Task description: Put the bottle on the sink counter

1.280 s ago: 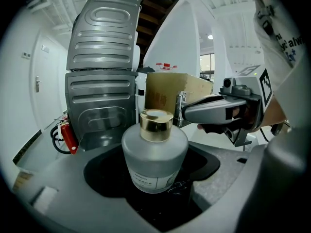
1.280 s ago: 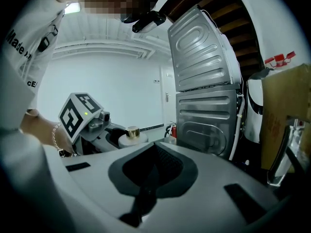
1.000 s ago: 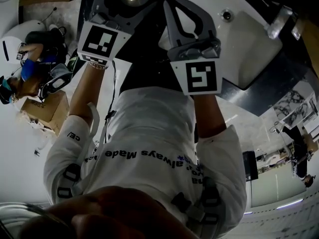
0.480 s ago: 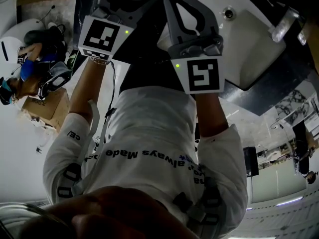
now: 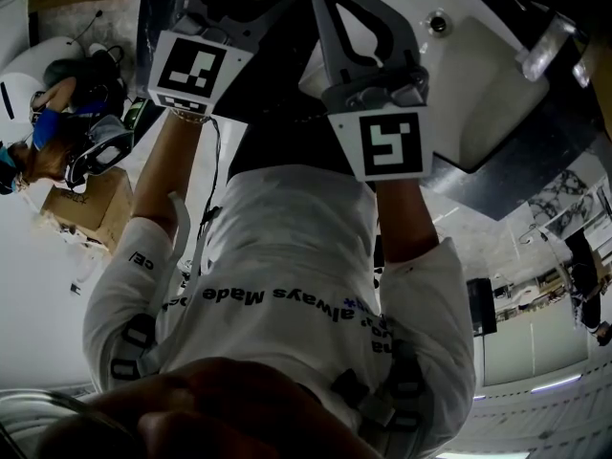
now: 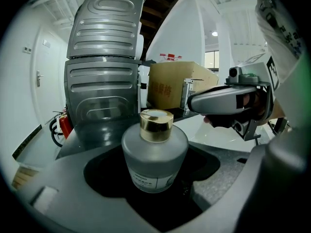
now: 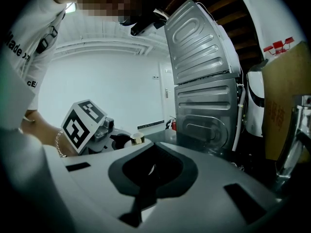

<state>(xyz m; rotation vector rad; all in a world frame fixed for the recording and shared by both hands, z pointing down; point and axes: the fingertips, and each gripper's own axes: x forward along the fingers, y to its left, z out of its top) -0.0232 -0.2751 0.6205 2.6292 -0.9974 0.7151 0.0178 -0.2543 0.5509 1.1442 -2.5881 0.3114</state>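
While the left gripper (image 6: 153,176) squeezes its fingers on the frosted grey glass bottle with a gold cap (image 6: 154,154), held upright, the right gripper (image 7: 148,177) hangs just beside it, its 2 fingers pressed together on nothing. Behind the bottle rises a grey ribbed metal panel (image 6: 102,81); a white sink basin (image 5: 478,75) lies rightward.

Squat round bottle (image 6: 154,157) of frosted grey glass, shiny gold cap, small white label low on its front, upright, gripped between the jaws of the left gripper (image 6: 155,176)
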